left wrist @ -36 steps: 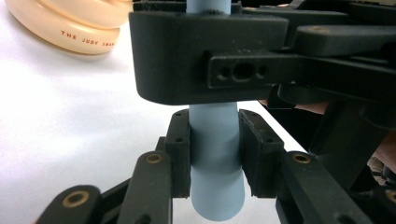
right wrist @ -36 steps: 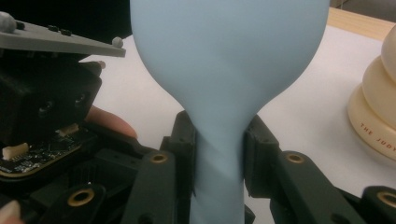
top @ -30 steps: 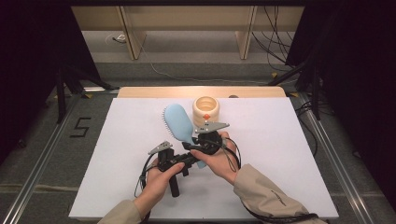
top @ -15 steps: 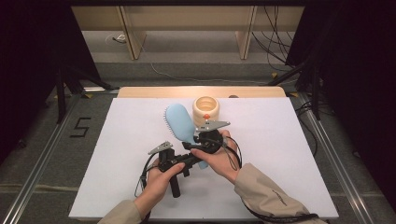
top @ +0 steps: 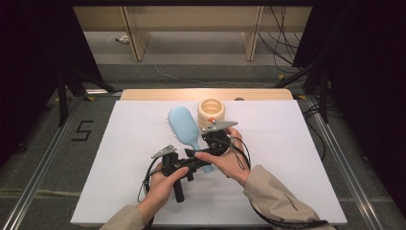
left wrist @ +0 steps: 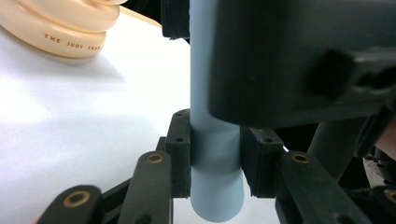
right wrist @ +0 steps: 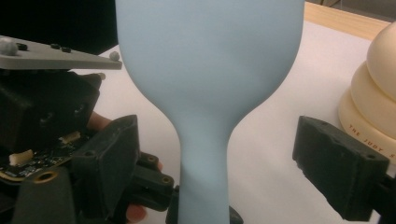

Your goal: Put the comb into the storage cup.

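Observation:
A light blue hairbrush [top: 183, 123] lies bristles-left on the white table [top: 297, 158], its handle pointing toward the person. My left gripper [top: 201, 163] is shut on the handle's end; in the left gripper view its pads [left wrist: 180, 149] press both sides of the blue handle [left wrist: 215, 182]. My right gripper [top: 205, 143] stands open around the brush's neck [right wrist: 205, 154], with both fingers [right wrist: 109, 163] well clear of it. A cream ridged pot [top: 211, 111] stands just behind the brush.
The cream pot [right wrist: 373, 102] sits close to the right gripper's right finger. The left gripper's body and grey plate [right wrist: 51, 56] crowd the brush's other side. A wooden strip [top: 206, 94] edges the table's far side, with cables on the floor beyond.

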